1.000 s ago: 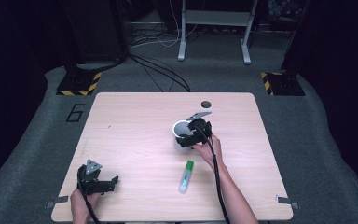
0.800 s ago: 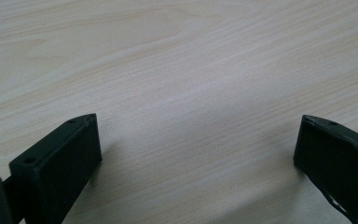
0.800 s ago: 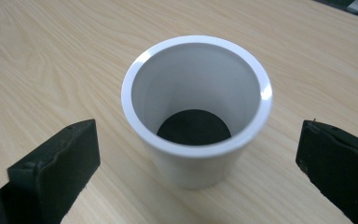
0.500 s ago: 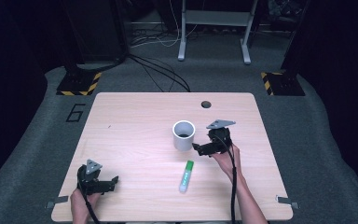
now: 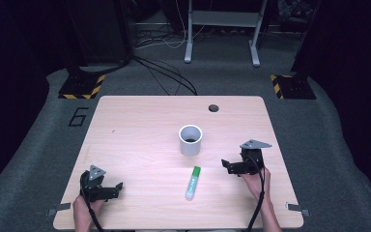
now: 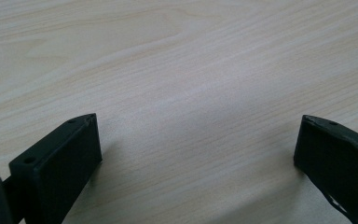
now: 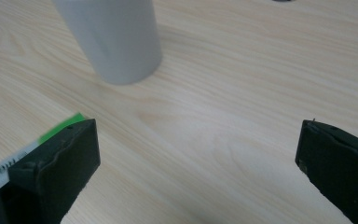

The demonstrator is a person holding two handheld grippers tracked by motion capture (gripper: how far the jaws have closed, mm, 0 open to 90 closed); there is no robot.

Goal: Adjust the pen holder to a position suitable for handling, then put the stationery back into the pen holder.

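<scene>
Both pairs of black fingers stand wide apart with only bare wood between them: the left gripper point(image 5: 118, 186) near the pale wooden table's point(image 5: 140, 125) front left corner, the right gripper point(image 5: 225, 165) towards its right edge. A grey cylindrical cup point(image 5: 190, 140) stands upright near the table's middle; its top is cut off in the right gripper view. A white tube with a green cap point(image 5: 192, 182) lies nearer the front edge, partly hidden there behind a finger point(image 7: 58, 170), its lettering unreadable.
</scene>
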